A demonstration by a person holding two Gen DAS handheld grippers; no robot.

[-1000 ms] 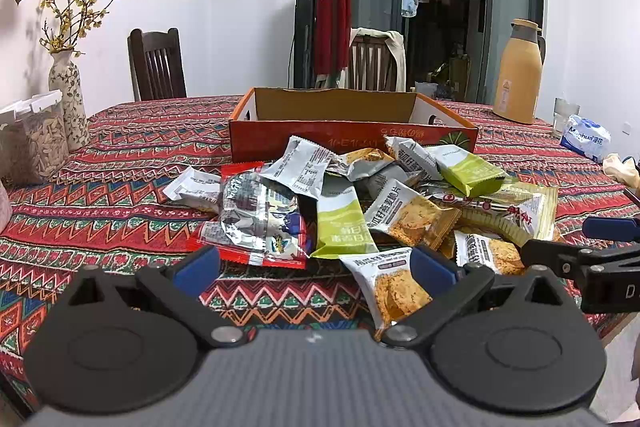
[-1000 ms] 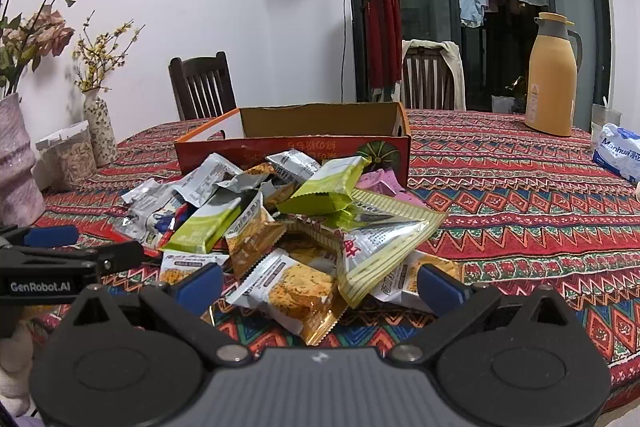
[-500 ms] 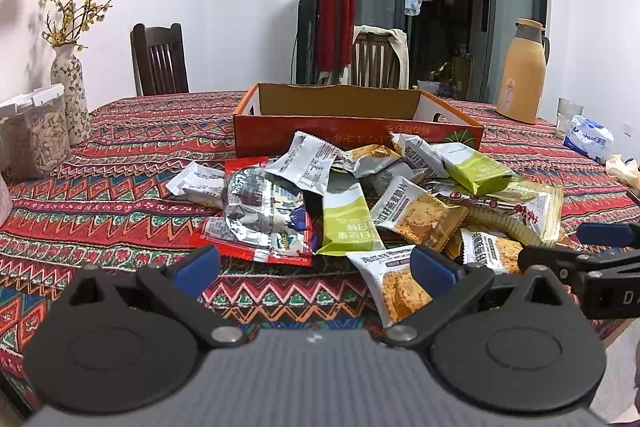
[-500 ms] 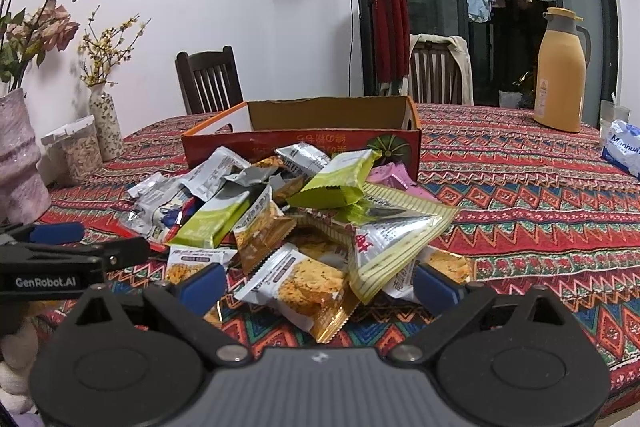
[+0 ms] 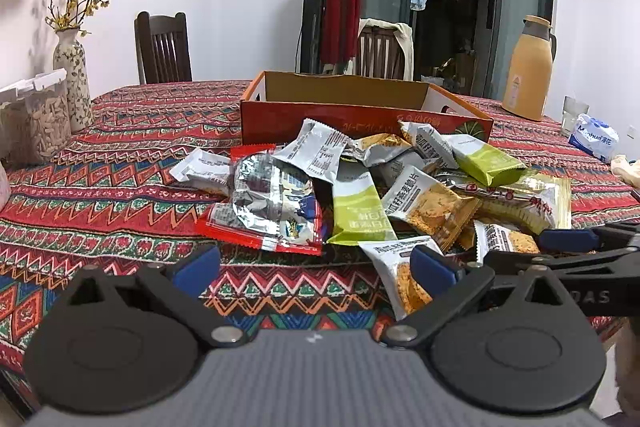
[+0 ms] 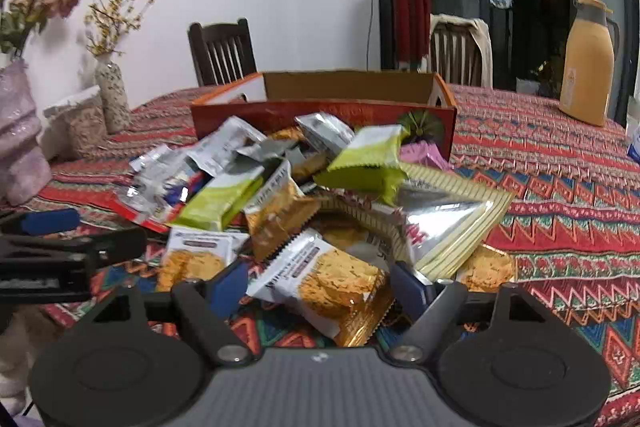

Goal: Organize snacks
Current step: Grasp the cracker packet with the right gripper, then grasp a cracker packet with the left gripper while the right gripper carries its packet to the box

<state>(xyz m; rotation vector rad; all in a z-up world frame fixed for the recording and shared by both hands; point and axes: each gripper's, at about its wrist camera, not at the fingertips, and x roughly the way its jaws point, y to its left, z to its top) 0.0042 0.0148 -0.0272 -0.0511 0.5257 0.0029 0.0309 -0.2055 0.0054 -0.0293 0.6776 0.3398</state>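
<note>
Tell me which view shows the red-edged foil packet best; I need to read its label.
The left wrist view: the red-edged foil packet lies unobstructed ahead of the left claw. The right wrist view shows it blurred and edge-on.

Patterned-cloth table (image 5: 120, 195) under snack packets (image 5: 360, 187), cardboard box (image 5: 360, 115), vase (image 5: 74, 79), jug (image 5: 528, 75).

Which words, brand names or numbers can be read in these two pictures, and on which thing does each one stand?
"Manhua": on the blue and white tissue pack at the table's right edge.
"DAS": partial letters on the right gripper, seen from the left wrist view.
Chinese print on the snack packets and on the orange cardboard box: too small or blurred to read.
Label on the left gripper, in the right wrist view: blurred.
</note>
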